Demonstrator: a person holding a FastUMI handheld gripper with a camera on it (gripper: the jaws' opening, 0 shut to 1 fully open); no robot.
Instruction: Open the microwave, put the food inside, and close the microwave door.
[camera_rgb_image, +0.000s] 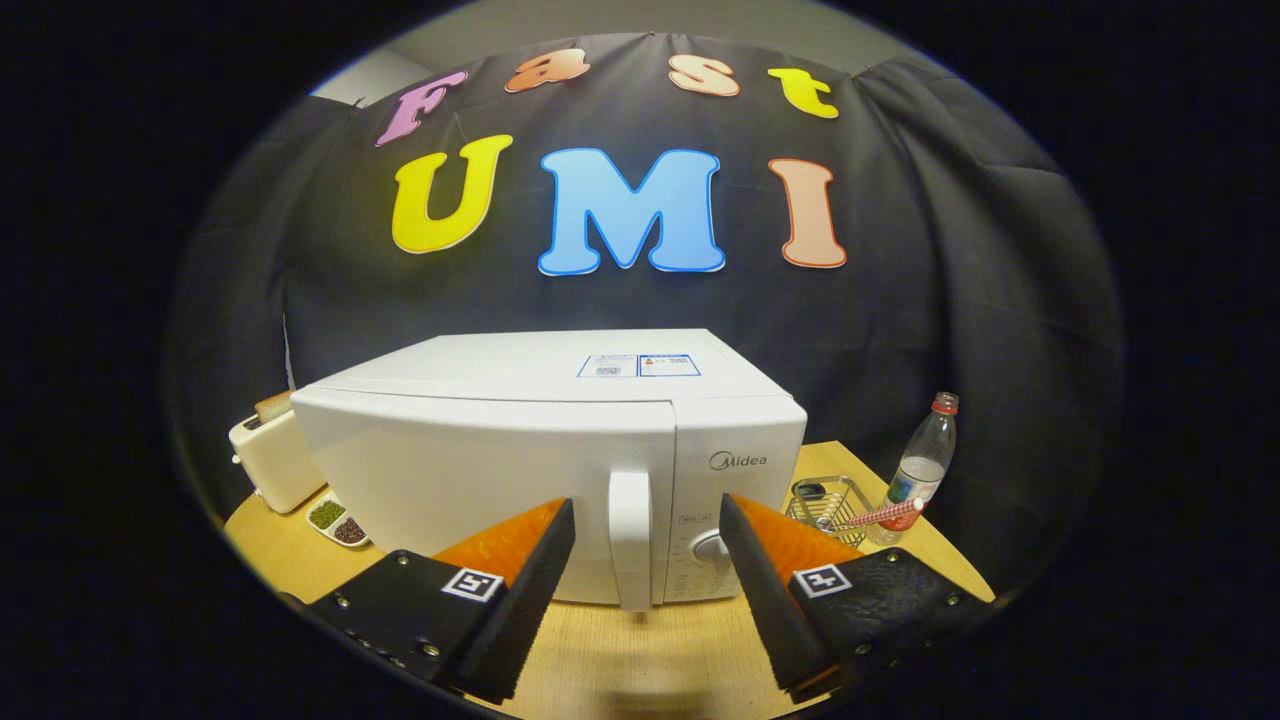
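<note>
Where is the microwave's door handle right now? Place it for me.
In the gripper view the door handle stands upright on the closed microwave, just left of its control knob, ahead of the open gripper and centred between its fingers.

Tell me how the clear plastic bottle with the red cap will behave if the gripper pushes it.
The clear plastic bottle with the red cap stands tall and narrow, so it would probably tip rather than slide. It looks mostly empty, so likely light. Once down, its round body may roll on the wooden table. The open gripper frames the white microwave's handle.
</note>
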